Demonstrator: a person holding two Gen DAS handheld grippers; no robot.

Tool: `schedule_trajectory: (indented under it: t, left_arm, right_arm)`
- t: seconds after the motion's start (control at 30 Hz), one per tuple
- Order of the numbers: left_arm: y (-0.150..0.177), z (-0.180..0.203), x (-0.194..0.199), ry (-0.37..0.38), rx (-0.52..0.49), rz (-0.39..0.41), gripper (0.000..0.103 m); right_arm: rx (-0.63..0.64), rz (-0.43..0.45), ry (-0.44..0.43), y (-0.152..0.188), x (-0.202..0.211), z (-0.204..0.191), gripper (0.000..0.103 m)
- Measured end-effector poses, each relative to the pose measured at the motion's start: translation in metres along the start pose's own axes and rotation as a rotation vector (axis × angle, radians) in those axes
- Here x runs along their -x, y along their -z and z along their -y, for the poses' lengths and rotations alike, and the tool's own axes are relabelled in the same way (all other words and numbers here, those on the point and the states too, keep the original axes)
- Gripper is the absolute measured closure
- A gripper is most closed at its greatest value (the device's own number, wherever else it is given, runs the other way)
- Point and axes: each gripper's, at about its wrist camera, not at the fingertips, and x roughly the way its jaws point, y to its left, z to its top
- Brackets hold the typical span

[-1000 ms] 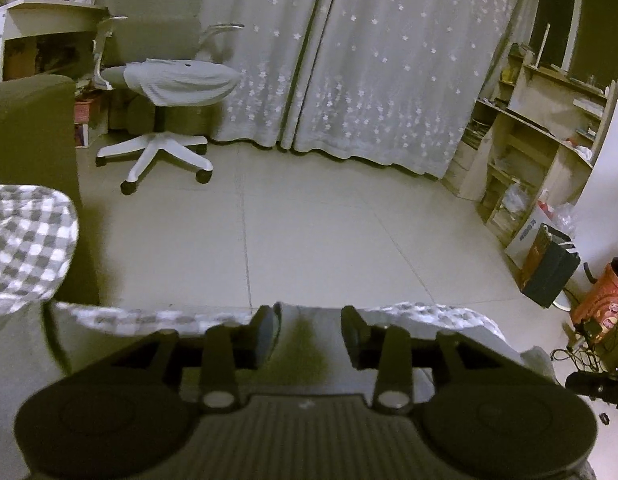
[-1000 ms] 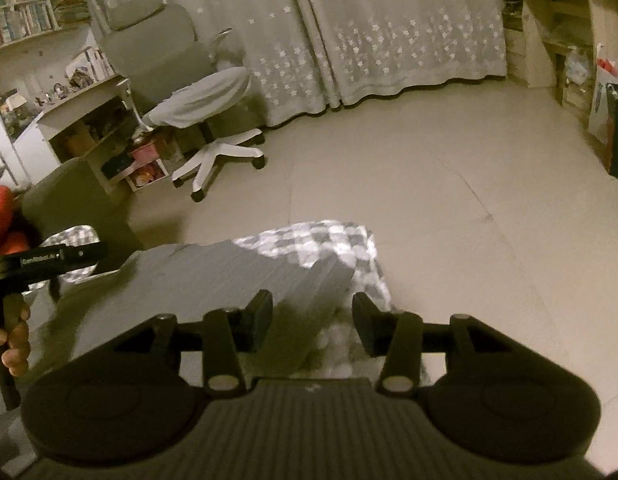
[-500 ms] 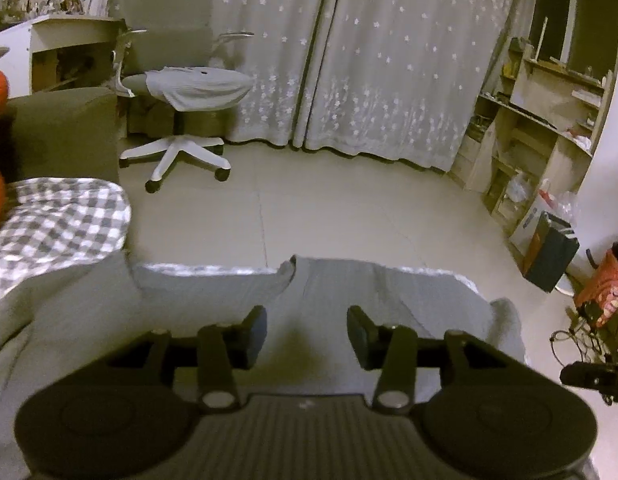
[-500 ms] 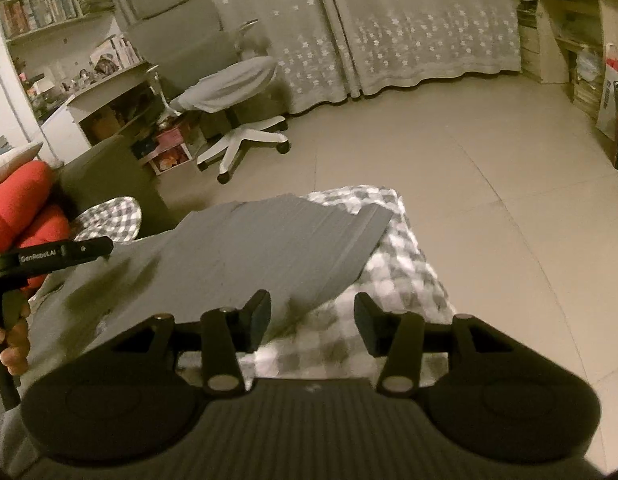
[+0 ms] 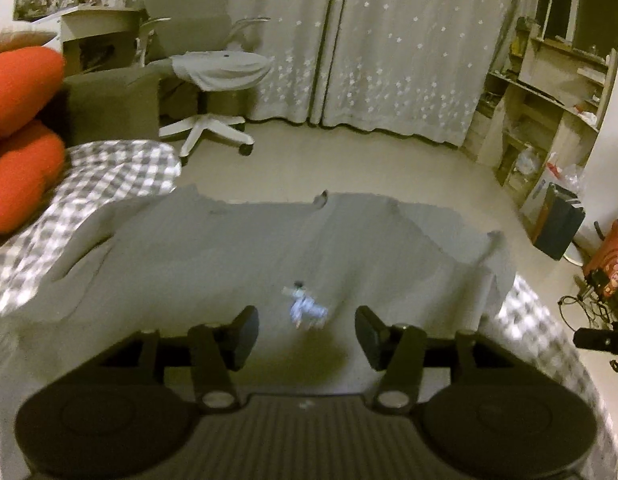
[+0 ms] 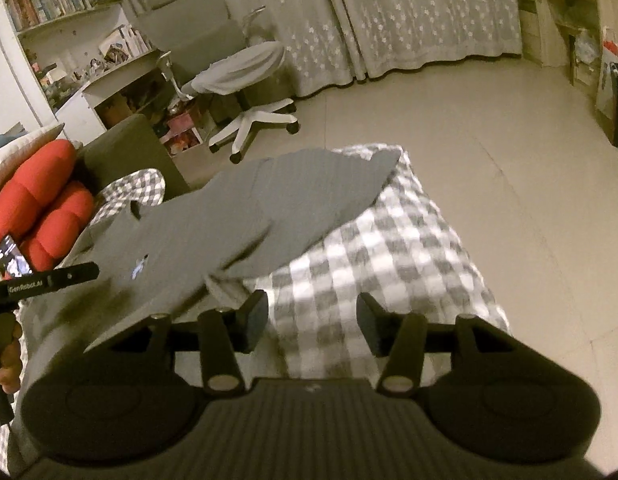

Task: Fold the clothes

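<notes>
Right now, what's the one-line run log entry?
stage: pre-fold | grey shirt: spread on checked cover | left gripper: open over shirt | right gripper: open, empty

Grey shirt (image 5: 245,256) with small blue-white print, grey-and-white checked bedcover (image 6: 373,248), red cushions (image 5: 17,136), star-dotted curtains (image 5: 389,48)

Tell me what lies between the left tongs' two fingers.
In the left wrist view, the left tongs hang open over the grey shirt; its small blue print lies between.

"GenRobot.AI" on left tool (image 6: 45,282) black bar.
</notes>
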Motion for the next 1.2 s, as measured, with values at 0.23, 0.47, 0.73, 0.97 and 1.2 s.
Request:
schedule_trajectory:
  t: [0.23, 0.47, 0.73, 0.97, 1.2]
  left_arm:
    - [0.034, -0.022, 0.032, -0.026, 0.031, -0.02, 0.044]
    - [0.073, -0.059, 0.078, -0.041, 0.068, -0.033, 0.043]
    - [0.111, -0.104, 0.13, -0.029, 0.153, -0.019, 0.042]
    - [0.151, -0.137, 0.17, 0.019, 0.225, -0.051, 0.041]
    - [0.193, -0.174, 0.197, 0.134, 0.395, -0.09, 0.042]
  right_arm:
    - [0.016, -0.035, -0.012, 0.026, 0.011, -0.007, 0.049]
    - [0.015, -0.073, -0.031, 0.051, 0.024, -0.003, 0.049]
    - [-0.01, -0.095, -0.064, 0.077, 0.037, 0.001, 0.049]
    - [-0.019, -0.104, -0.094, 0.094, 0.05, 0.004, 0.049]
    - [-0.022, -0.128, -0.139, 0.107, 0.064, 0.007, 0.049]
